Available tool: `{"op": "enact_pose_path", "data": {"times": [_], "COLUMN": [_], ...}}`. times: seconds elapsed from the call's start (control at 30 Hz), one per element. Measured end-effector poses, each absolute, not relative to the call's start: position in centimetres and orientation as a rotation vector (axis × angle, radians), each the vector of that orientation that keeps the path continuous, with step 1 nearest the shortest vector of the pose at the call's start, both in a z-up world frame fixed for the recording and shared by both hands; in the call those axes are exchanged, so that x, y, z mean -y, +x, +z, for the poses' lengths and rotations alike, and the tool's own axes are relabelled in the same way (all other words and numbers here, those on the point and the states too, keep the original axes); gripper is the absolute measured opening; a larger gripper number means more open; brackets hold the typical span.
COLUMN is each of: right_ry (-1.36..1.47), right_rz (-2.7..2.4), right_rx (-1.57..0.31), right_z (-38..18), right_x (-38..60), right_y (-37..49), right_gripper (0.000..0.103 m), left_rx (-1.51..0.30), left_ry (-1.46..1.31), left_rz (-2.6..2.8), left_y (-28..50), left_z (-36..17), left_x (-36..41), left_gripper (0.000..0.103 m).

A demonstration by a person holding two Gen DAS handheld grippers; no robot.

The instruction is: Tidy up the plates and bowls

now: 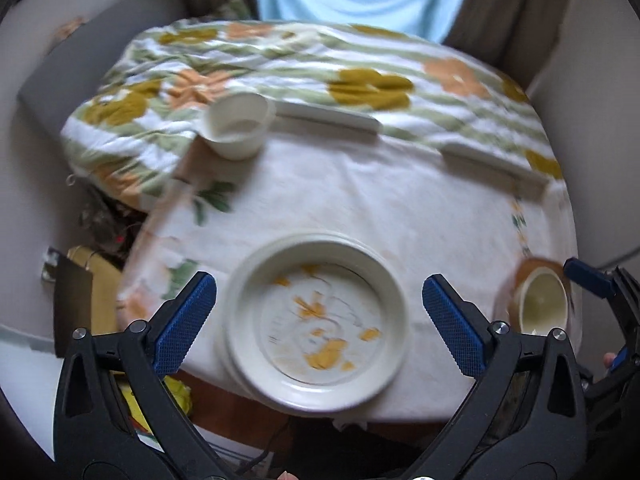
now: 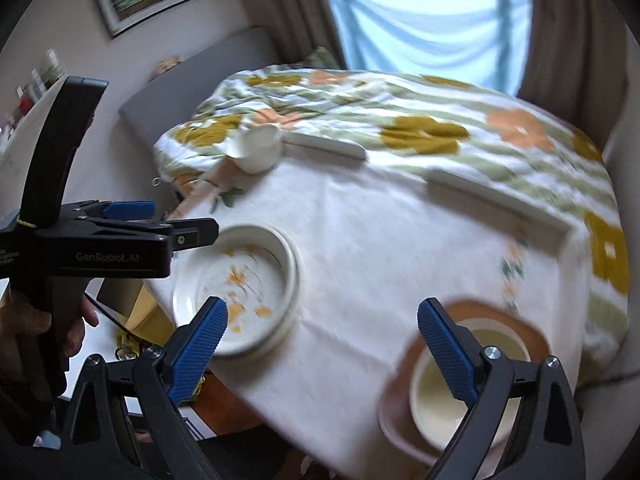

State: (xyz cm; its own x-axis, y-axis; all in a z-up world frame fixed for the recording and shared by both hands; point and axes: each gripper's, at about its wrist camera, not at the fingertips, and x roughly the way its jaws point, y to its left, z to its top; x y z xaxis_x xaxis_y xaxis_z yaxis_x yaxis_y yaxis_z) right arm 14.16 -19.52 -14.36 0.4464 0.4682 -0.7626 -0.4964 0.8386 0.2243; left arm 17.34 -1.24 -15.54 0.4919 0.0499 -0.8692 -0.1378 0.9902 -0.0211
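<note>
Both grippers hang over the table [image 1: 360, 184] with jaws spread wide and nothing between the pads. The left gripper [image 1: 320, 320] frames a cream floral plate [image 1: 320, 320] that sits on another plate near the table's front edge; the top plate holds nothing but its orange flower pattern. The right gripper [image 2: 322, 348] is above the table's front right corner, where a cream bowl [image 2: 452, 388] sits in a brown dish [image 2: 516, 320]; the bowl looks empty. At the far left of the white cloth [image 2: 380, 240] stands a small white cup [image 1: 238, 124], also empty, with a flat white tray [image 1: 328, 116] just beside it and another tray [image 1: 492, 160] further right. A flowered blanket [image 1: 360, 64] covers the far half.
</note>
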Motion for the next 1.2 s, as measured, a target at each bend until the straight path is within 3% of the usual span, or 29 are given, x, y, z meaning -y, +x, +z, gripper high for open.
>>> {"op": "enact_pose_path", "data": {"times": [0.4, 0.53, 0.73, 0.87, 1.03, 1.07, 1.13, 1.2], "right_ry": [-0.082, -0.082, -0.016, 0.048, 0.060, 0.058, 0.053, 0.047], "right_rz": [0.635, 0.622, 0.646, 0.683, 0.713, 0.718, 0.732, 0.741], "right_rx": [-0.913, -0.910, -1.047, -1.119, -1.171, -1.178, -1.194, -1.208], "right_z": [-10.6, -11.1, -16.0, -19.5, -22.6, -23.0, -23.9, -24.6], "right_x": [10.7, 7.5, 2.7, 0.4, -1.9, -2.2, -2.7, -3.1], "right_y": [25.1, 29.6, 37.0, 40.1, 42.3, 42.4, 42.8, 43.0], "right_gripper": [0.095, 0.095, 0.095, 0.092, 0.069, 0.063, 0.057, 0.055], "left_rx": [-0.879, -0.895, -0.927, -0.955, -0.998, -1.006, -1.020, -1.032], "left_ry": [-0.247, -0.379, -0.545, -0.544, -0.599, -0.604, -0.597, -0.587], "left_rz": [0.347, 0.372, 0.332, 0.314, 0.278, 0.274, 0.265, 0.260], "left_y": [21.2, 24.1, 28.6, 31.2, 33.9, 34.3, 35.0, 35.7], "left_z": [-13.7, -16.1, -21.2, -23.8, -27.3, -27.9, -28.7, -29.4], "left_x": [-11.5, -16.4, -19.5, -18.8, -18.9, -18.9, -18.7, -18.6], "left_gripper": [0.103, 0.103, 0.102, 0.083, 0.053, 0.042, 0.040, 0.030]}}
